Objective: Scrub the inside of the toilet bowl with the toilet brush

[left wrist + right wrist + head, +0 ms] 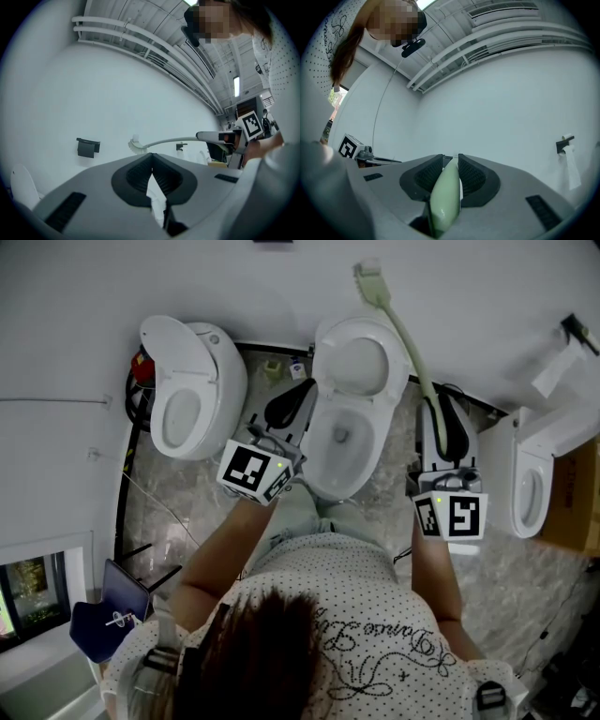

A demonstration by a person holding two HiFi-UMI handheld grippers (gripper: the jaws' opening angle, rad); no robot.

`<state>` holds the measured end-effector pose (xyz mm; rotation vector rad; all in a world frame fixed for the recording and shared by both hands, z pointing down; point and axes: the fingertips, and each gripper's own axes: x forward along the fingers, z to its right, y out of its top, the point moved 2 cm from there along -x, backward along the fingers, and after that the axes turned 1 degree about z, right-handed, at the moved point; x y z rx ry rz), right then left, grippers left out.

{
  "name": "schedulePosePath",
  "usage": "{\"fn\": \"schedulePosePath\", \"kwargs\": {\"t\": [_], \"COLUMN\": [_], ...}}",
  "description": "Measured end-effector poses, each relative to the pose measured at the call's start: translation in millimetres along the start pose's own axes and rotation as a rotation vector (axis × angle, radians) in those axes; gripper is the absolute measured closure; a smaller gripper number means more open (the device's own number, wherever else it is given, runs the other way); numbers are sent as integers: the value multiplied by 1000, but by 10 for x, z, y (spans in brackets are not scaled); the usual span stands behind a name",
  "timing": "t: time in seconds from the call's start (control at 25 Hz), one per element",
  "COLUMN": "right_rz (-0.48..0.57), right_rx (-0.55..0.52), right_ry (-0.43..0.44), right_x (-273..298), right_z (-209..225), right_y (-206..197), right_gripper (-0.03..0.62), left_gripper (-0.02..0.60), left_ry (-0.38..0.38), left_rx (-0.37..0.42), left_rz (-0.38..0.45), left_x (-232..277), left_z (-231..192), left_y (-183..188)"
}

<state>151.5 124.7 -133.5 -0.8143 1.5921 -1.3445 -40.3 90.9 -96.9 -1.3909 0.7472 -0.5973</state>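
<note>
Right hand-held gripper clamps toilet brush; marble floor.

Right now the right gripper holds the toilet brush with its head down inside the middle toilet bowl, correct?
No. The right gripper does hold the toilet brush, but its head is out of the middle toilet bowl, raised near the wall behind it. The head view shows this.
</note>
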Motion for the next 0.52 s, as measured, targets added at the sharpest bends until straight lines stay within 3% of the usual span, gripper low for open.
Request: {"fn": "schedulePosePath", "kwargs": {"t": [0.52], "right_rz": [-5], "right_rx": [4], "right_ry": [-10], "right_x": [2], "right_z": [-28], "right_y": [-22], "right_gripper": [479], "left_gripper": [580], "left_ry": [-1], "left_rx": [3], "left_rz": [-4], "left_x": [-51], "left_z": [-34], "left_y": [-17]}}
